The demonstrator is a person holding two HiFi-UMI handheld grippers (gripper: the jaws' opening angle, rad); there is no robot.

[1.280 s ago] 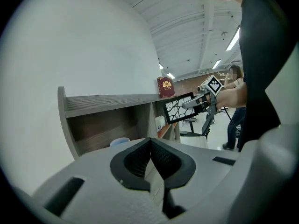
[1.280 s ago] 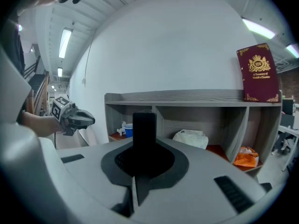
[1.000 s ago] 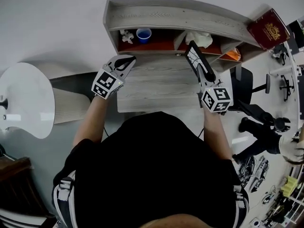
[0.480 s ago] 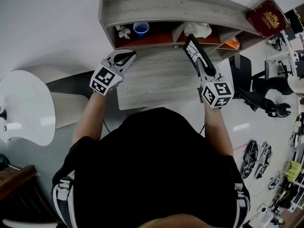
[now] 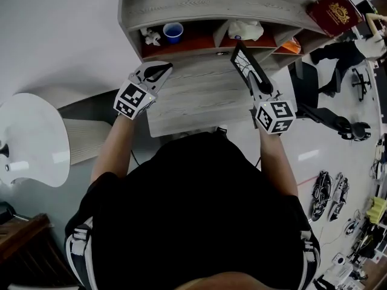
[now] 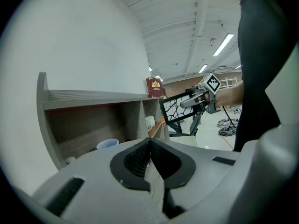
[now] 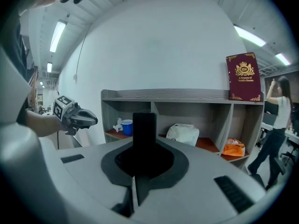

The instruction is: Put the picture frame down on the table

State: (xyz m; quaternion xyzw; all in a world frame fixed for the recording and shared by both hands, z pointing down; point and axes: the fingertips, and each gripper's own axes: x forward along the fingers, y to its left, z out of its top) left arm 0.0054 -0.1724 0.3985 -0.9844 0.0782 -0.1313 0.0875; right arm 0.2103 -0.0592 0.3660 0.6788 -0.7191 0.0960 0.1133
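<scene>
The picture frame (image 5: 243, 65) is black with a web-like pattern. It is held edge-up and tilted above the right side of the grey wooden table (image 5: 193, 101). My right gripper (image 5: 259, 88) is shut on its near edge. In the right gripper view the frame (image 7: 144, 125) stands as a dark upright bar between the jaws of the right gripper (image 7: 141, 146). My left gripper (image 5: 163, 71) hovers over the table's left rear corner, shut with nothing in it. The left gripper view shows the closed left gripper (image 6: 150, 147) and, beyond it, the frame (image 6: 177, 112).
A shelf unit (image 5: 211, 8) stands at the table's back, holding a blue cup (image 5: 173, 32), a white figurine (image 5: 148, 36), a white bag (image 5: 245, 29) and an orange item (image 5: 292, 46). A red book (image 5: 331, 9) stands on top. An office chair (image 5: 308, 86) is at the right, a white round table (image 5: 30, 138) at the left.
Both grippers stay where they were, and the frame is still held above the table. A person in the background at the right has walked farther away.
</scene>
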